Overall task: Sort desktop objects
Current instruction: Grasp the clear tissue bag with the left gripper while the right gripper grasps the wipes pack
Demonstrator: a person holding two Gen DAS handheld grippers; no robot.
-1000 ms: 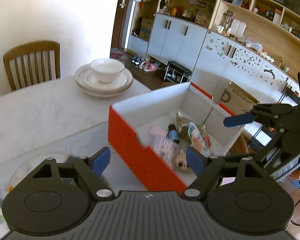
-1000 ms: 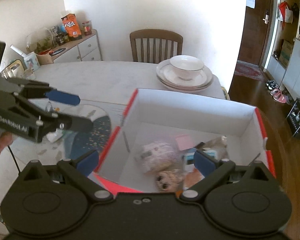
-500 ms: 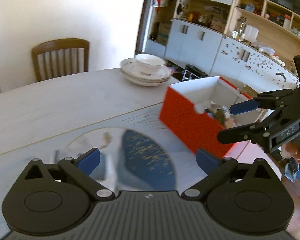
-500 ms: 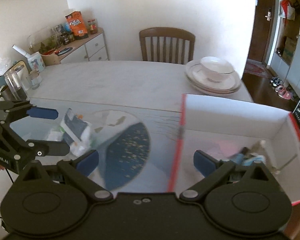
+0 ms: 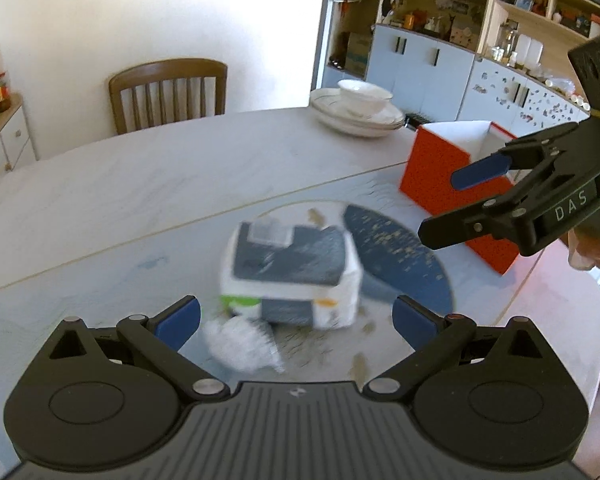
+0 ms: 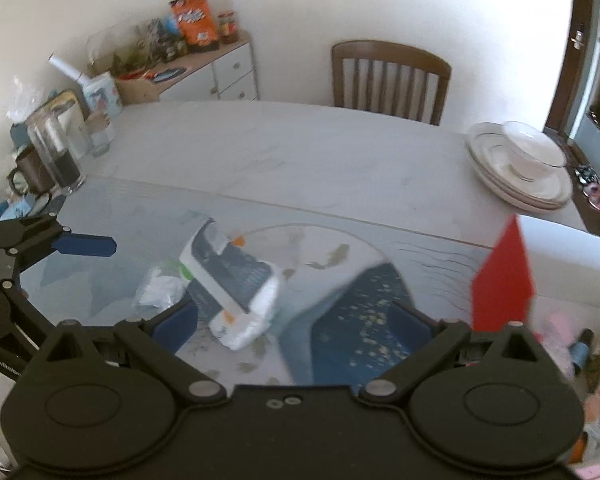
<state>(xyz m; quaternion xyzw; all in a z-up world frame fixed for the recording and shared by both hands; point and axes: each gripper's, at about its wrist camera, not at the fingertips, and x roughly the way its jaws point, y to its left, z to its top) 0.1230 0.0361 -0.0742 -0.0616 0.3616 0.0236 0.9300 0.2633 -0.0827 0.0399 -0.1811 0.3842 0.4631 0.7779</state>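
Observation:
A white and dark-blue tissue pack (image 5: 290, 272) lies on the patterned mat, with a crumpled clear wrapper (image 5: 242, 344) beside it. My left gripper (image 5: 296, 320) is open and empty just in front of the pack. The pack also shows in the right wrist view (image 6: 232, 280), with the wrapper (image 6: 160, 290) to its left. My right gripper (image 6: 294, 322) is open and empty, above the mat right of the pack. The red and white box (image 5: 452, 184) stands at the right and holds several small items (image 6: 588, 352).
A stack of plates with a bowl (image 5: 358, 108) sits at the table's far side, a wooden chair (image 5: 168, 94) behind. A glass jug and mugs (image 6: 52, 156) stand at the table's left edge. The table's rim curves near the box.
Both grippers have swung left, away from the box and toward the tissue pack on the mat. Both stay open and empty.

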